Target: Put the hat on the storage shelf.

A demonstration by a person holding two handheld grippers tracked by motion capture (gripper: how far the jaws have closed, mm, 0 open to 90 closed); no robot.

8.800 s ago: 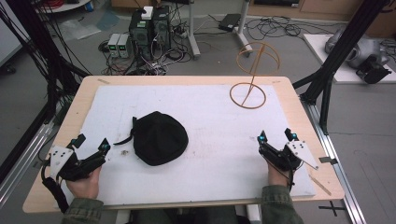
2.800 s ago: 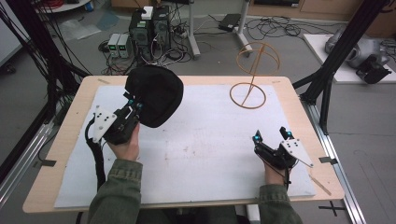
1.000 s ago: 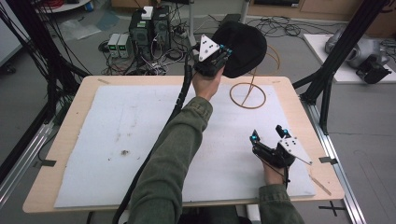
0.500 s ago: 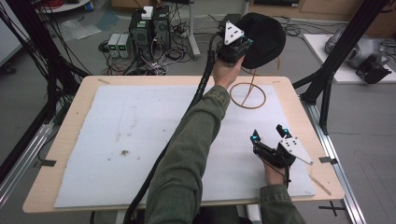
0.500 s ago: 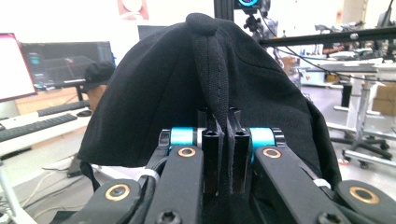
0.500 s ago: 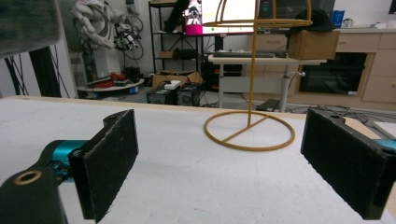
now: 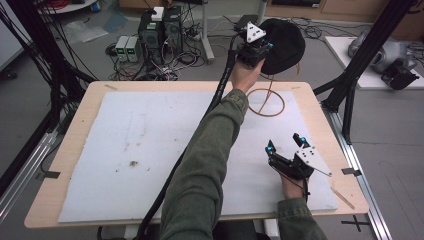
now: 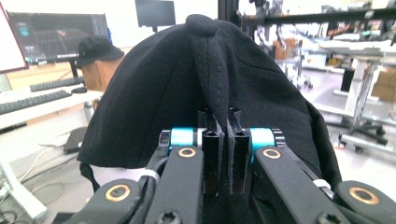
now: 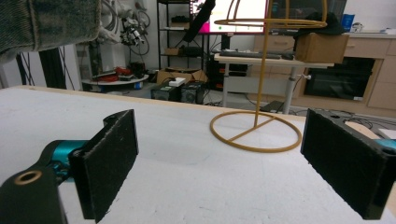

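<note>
A black cap (image 7: 281, 44) hangs in the air over the far right of the table, above a yellow wire stand (image 7: 266, 101). My left gripper (image 7: 256, 47) is shut on the cap; in the left gripper view its jaws pinch a fold of the cap (image 8: 219, 84) between them. The stand's ring base (image 9: 255, 131) rests on the white mat, and its upright rod rises to a top ring (image 9: 275, 21). My right gripper (image 7: 284, 150) rests low near the table's front right, open, with nothing between its pads (image 9: 112, 154).
The white mat (image 7: 150, 145) covers most of the wooden table (image 7: 85, 105). A small dark speck (image 7: 133, 163) lies on the mat at the left. Black frame posts (image 7: 357, 65) stand at the right, with cables and computer boxes (image 7: 160, 30) on the floor behind.
My left arm has carried the cap further right and slightly up, over the wire stand. The right gripper has stayed where it was.
</note>
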